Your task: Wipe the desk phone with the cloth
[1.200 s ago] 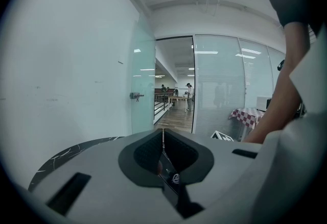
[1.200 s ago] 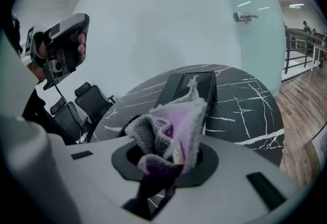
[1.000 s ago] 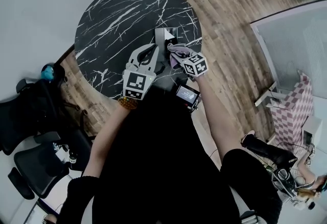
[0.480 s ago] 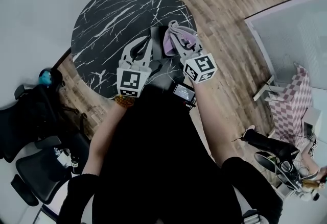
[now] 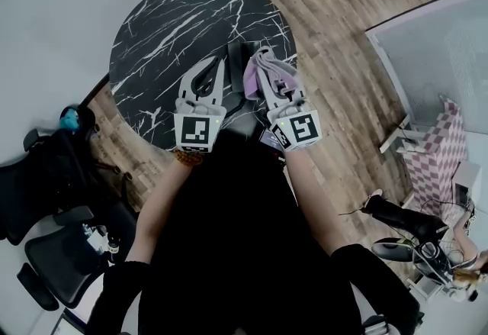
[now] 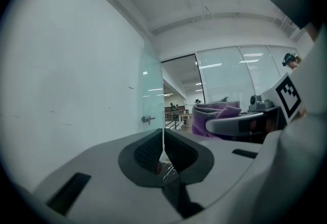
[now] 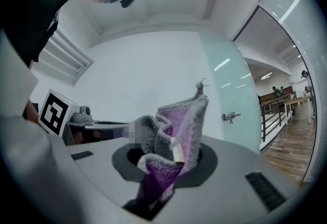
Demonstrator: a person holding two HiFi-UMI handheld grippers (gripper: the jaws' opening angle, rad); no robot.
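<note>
So the right gripper (image 5: 267, 75) is clamped on the cloth (image 5: 253, 75), a bunched purple and grey wad sticking out past the jaw tips. In the right gripper view (image 7: 171, 159) the fabric fills the whole slot between the pads. The left gripper (image 5: 216, 62) holds nothing: its jaws are closed tip to tip, and in its own view (image 6: 163, 141) only a sliver of marble shows lower down between the pads.

The phone (image 5: 238, 66) sits on the round black desk (image 5: 168, 20) near the person's edge, and both grippers hang over it, the left one over its left side and the cloth over its right. As far as I can tell, its long axis runs away from the person toward the middle of the desk.

Both gripper views look out at walls and glass rather than down, so the cloth looks lifted off the phone. I'd guess the next wipe means tipping the right gripper down and a bit left, then stroking along that long axis. The right gripper is the obvious one for it.
</note>
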